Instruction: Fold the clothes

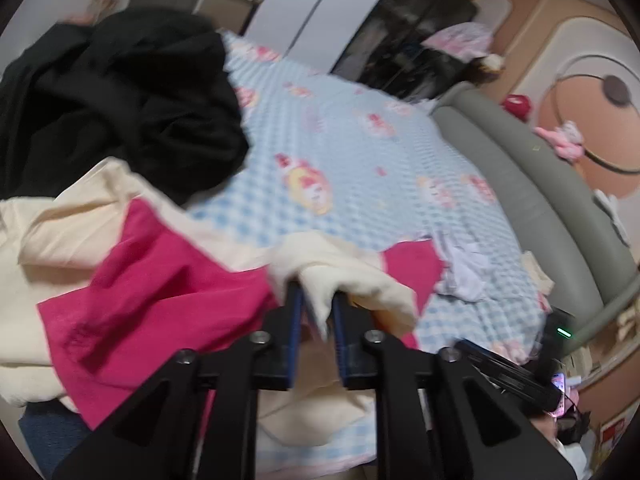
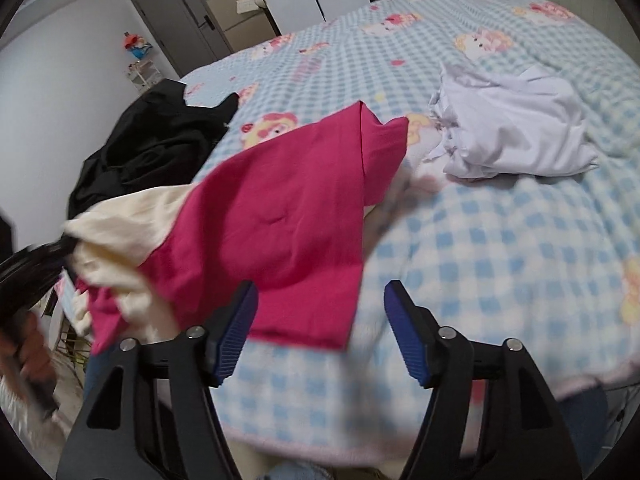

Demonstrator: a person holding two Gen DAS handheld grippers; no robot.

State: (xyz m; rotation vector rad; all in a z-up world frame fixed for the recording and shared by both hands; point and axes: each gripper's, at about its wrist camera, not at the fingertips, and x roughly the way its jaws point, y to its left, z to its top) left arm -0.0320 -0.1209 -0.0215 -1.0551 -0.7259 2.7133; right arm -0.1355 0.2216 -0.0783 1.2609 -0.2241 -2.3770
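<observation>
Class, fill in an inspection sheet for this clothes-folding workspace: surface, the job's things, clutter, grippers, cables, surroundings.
Surface: bed with blue checked cartoon blanket, rumpled.
Job's things: pink and cream garment spread at the near edge; black garment heaped beyond it; white garment bunched, lying apart on the blanket.
Clutter: pink soft toy and red item on the headboard ledge.
Grippers: left gripper with a cream fold between its narrowly parted fingers, grip uncertain; right gripper open, nothing between its fingers, above the pink edge.
Cables: nothing seen.
Surroundings: grey padded headboard, grey door, white wardrobe doors.
</observation>
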